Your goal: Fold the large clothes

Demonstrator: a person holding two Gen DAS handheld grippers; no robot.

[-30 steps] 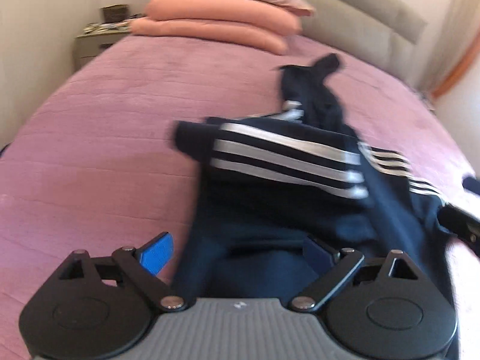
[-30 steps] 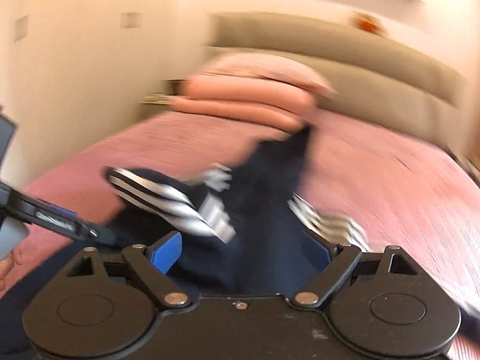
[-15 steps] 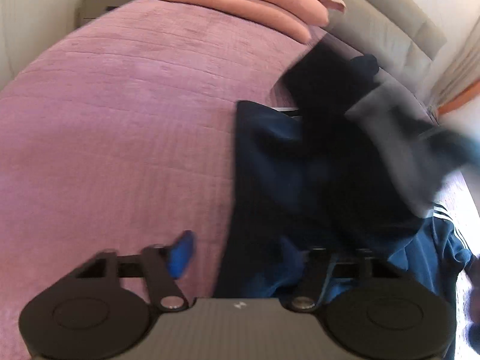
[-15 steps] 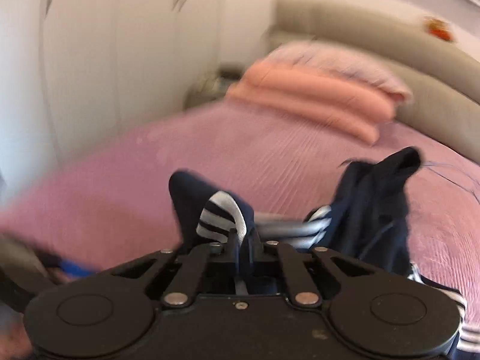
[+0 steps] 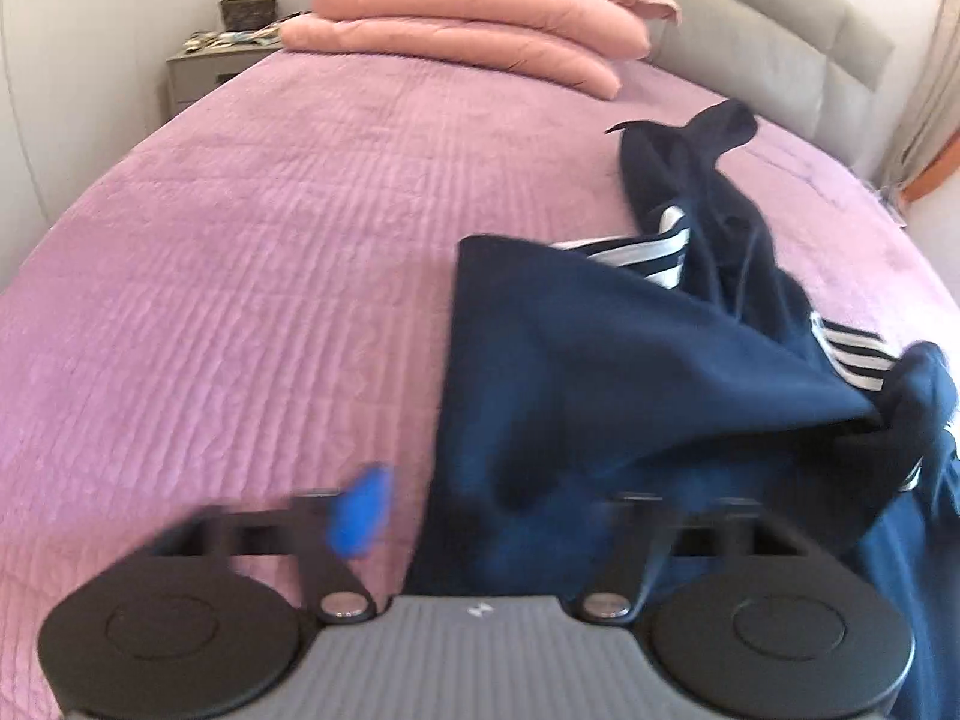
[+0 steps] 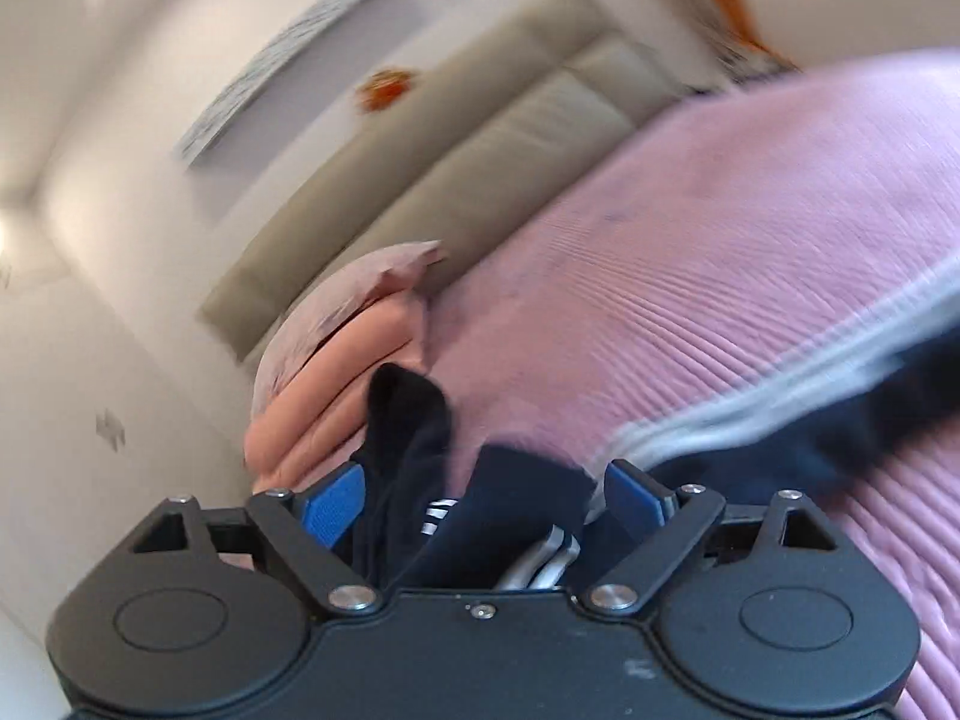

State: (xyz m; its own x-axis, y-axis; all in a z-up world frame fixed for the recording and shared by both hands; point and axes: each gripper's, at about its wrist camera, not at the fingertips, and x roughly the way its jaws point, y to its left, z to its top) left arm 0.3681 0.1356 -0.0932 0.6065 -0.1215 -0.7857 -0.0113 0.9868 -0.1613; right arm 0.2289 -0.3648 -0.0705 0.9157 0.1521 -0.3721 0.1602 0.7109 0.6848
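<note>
A navy tracksuit garment with white stripes [image 5: 630, 360] lies rumpled on the pink bedspread [image 5: 270, 270], right of centre in the left wrist view. My left gripper [image 5: 498, 510] is open, its blue left pad [image 5: 360, 510] over the bedspread and its right finger hidden against the dark cloth. My right gripper [image 6: 480, 498] is open and tilted, with navy cloth [image 6: 516, 504] and white stripes lying between its blue pads [image 6: 333, 501].
Stacked pink pillows [image 5: 480, 30] lie at the head of the bed against a beige padded headboard [image 5: 780, 30]. A nightstand [image 5: 216, 60] stands at the far left corner by the wall. Wide bare bedspread lies to the left of the garment.
My right gripper was shut on a striped fold half a second ago and is now open and rolled sideways. The garment's near flap now lies flatter. My left gripper stays open.
</note>
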